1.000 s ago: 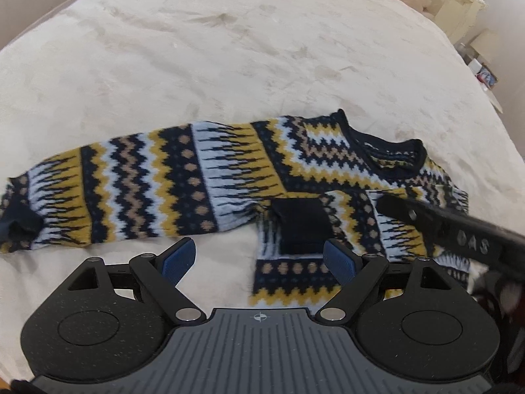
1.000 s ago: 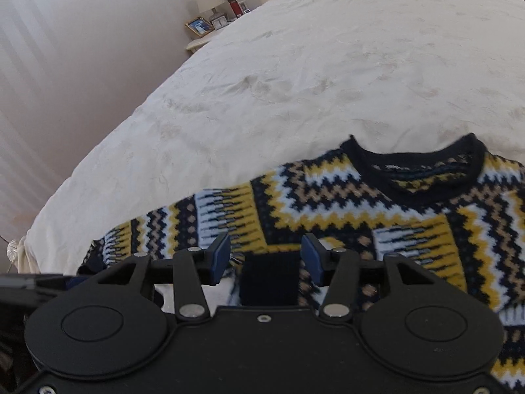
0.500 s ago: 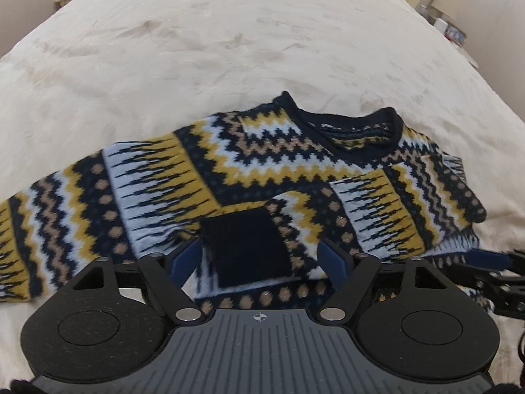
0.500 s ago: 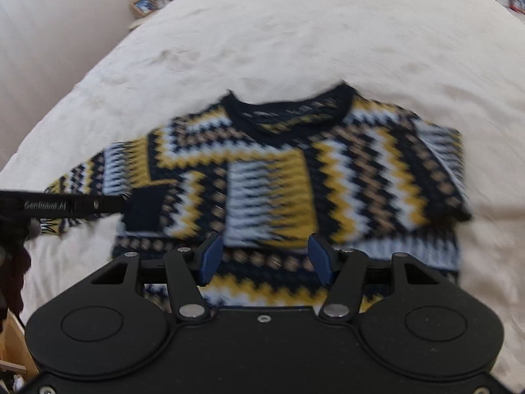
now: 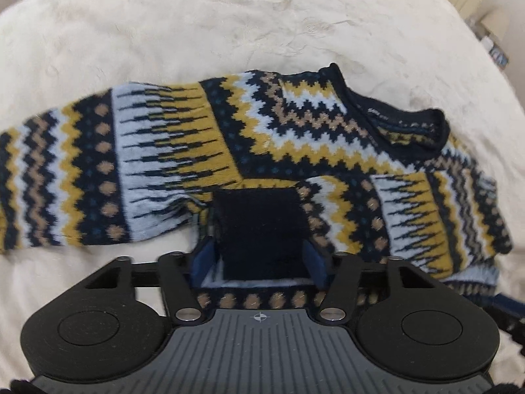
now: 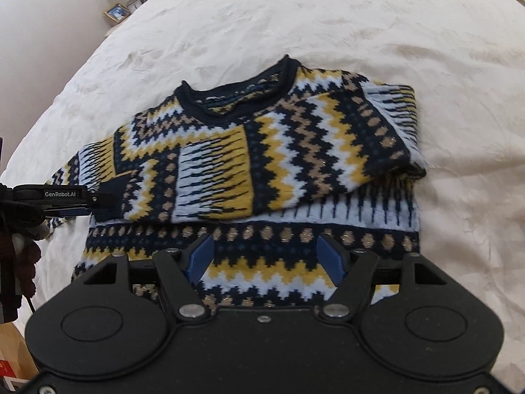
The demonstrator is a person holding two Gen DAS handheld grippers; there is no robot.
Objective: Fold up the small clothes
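Note:
A small knit sweater [image 5: 295, 138] [image 6: 295, 151] in navy, mustard and pale blue zigzags lies flat on the bed. One sleeve is folded across its chest, and the other sleeve [image 5: 82, 170] stretches out to the left. The folded sleeve's navy cuff [image 5: 259, 229] [image 6: 110, 193] sits between the blue pads of my left gripper [image 5: 261, 262] [image 6: 98, 202]. Its jaws are closing, and a thin gap still shows beside the cuff. My right gripper [image 6: 265, 259] hovers over the sweater's hem [image 6: 262, 272]. Its jaws are opening with nothing held between them.
The cream bedspread [image 6: 328, 16] spreads wide around the sweater. A bedside table with a lamp and photo frames [image 6: 128, 3] stands at the far left. A brown paper bag [image 6: 13, 354] sits below the bed's near corner. A dark sleeve [image 6: 19, 239] holds the left gripper.
My left gripper came down onto the navy cuff and its jaws narrowed around it. My right gripper left the cuff, swung right over the hem, and its jaws widened.

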